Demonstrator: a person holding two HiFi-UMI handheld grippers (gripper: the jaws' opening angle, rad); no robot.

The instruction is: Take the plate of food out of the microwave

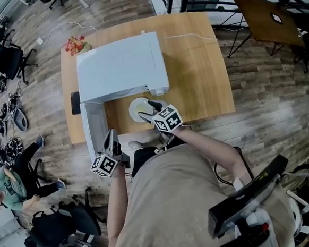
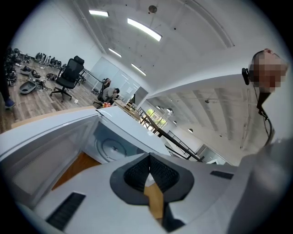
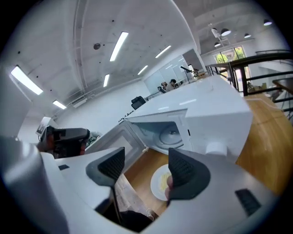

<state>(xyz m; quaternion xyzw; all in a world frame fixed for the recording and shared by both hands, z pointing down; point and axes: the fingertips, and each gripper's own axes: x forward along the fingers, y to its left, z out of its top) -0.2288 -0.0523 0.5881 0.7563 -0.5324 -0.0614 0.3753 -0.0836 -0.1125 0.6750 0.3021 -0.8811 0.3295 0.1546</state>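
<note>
One plate of food [image 3: 158, 183] sits below the wide-open, empty right gripper [image 3: 146, 171]; one open microwave [image 3: 201, 114] stands beyond; the left gripper [image 2: 149, 171] is closed, empty.

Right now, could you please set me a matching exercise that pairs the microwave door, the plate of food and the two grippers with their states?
1. microwave door
2. plate of food
3. left gripper
4. right gripper

A. fingers apart, nothing between them
B. swung open
C. fingers together
D. resting on the table

Pairs: 1-B, 2-D, 3-C, 4-A
</note>
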